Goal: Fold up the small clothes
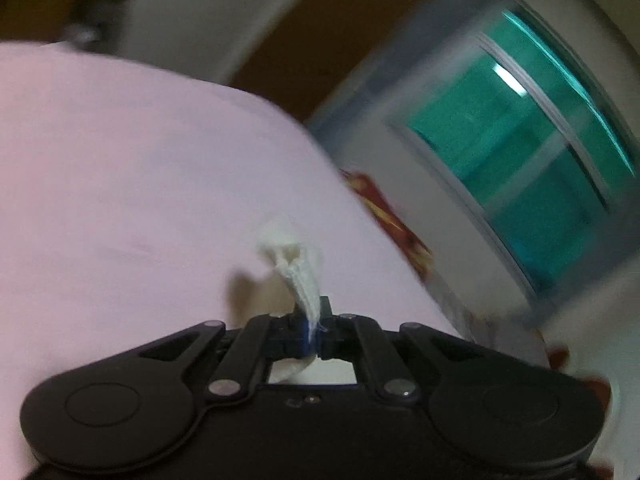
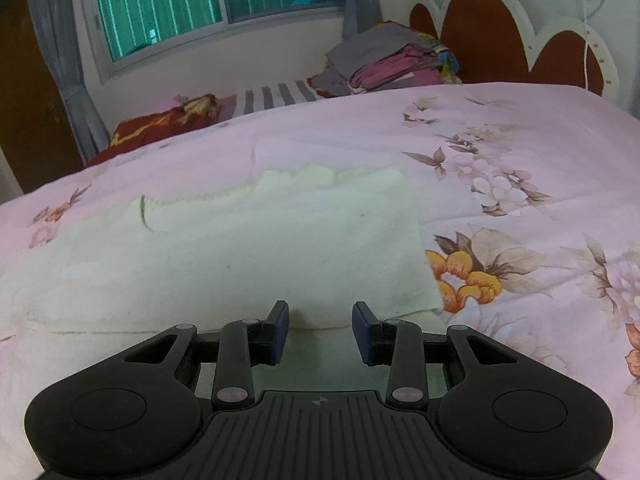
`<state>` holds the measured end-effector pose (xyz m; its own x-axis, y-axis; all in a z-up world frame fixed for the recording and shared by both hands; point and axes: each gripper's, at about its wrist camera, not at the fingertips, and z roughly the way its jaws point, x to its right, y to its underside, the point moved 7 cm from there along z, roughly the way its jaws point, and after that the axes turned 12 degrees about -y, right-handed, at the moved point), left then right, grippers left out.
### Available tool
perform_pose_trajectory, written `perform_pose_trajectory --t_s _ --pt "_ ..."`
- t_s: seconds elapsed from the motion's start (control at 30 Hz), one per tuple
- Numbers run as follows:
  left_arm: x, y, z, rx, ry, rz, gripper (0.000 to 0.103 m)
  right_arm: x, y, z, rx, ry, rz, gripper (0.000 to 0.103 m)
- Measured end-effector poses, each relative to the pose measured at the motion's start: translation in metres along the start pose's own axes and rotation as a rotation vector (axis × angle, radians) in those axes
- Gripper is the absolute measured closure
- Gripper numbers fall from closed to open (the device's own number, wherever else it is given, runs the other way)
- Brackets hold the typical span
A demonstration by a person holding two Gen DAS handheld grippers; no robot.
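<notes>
A cream-white garment (image 2: 248, 248) lies spread flat on the pink floral bedspread (image 2: 520, 140) in the right wrist view. My right gripper (image 2: 320, 330) hovers open over its near edge, with only cloth lying flat below the gap. In the blurred left wrist view, my left gripper (image 1: 314, 330) is shut on a pinched corner of white cloth (image 1: 294, 264), which sticks up twisted from between the pads above the pink bedspread (image 1: 120, 180).
A stack of folded clothes (image 2: 392, 60) sits at the far side by the red headboard (image 2: 488, 36). A red patterned cushion (image 2: 160, 124) lies at the far left edge. A teal window (image 2: 216, 0) is behind the bed.
</notes>
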<state>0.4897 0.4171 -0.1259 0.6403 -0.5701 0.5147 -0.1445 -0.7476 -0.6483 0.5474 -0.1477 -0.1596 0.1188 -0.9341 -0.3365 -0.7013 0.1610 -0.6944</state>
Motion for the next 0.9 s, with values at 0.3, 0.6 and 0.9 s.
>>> perform_pose_trajectory --t_s 0.3,0.6,0.9 --pt "0.193 0.129 -0.008 -0.134 0.224 0.451 0.1 0.018 -0.012 -0.018 0.05 -0.018 0.054 0.067" --pt "0.285 0.261 -0.037 -0.248 0.319 0.735 0.1 0.05 -0.018 -0.046 0.089 -0.024 0.109 0.067" --pt "0.298 0.357 -0.07 -0.319 0.338 0.895 0.099 0.094 -0.014 -0.072 0.101 -0.001 0.163 0.067"
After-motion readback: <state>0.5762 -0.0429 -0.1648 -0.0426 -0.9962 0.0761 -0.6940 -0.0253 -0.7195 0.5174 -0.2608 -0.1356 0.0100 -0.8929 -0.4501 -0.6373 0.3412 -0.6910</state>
